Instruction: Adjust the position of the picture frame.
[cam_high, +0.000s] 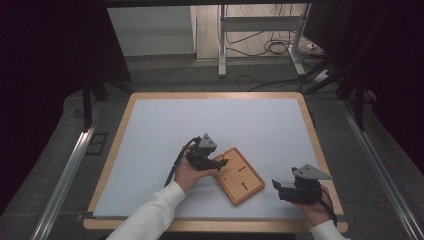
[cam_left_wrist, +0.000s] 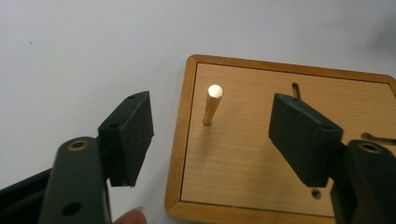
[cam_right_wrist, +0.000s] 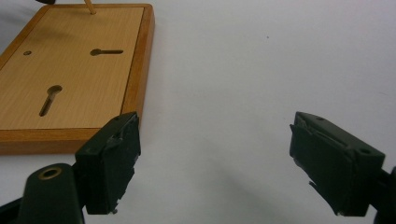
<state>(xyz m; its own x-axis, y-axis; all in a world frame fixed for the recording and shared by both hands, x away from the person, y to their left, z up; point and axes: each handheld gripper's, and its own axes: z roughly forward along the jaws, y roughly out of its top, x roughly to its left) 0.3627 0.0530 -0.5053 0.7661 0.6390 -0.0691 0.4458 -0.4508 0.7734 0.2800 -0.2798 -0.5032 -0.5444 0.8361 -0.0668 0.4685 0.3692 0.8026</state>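
One brass peg (cam_left_wrist: 212, 104) upright on wooden board (cam_left_wrist: 261, 154), between wide-open left gripper (cam_left_wrist: 210, 135) jaws, seemingly untouched; right gripper (cam_right_wrist: 215, 158) open, empty.

In the left gripper view, the flat wooden board with a raised rim (cam_left_wrist: 233, 186) ran off the right and bottom edges, and the black right jaw covered part of a dark slot. In the right gripper view, the thin brass peg (cam_right_wrist: 88, 5) was cut by the top edge. In the high view, that peg was too small to tell.
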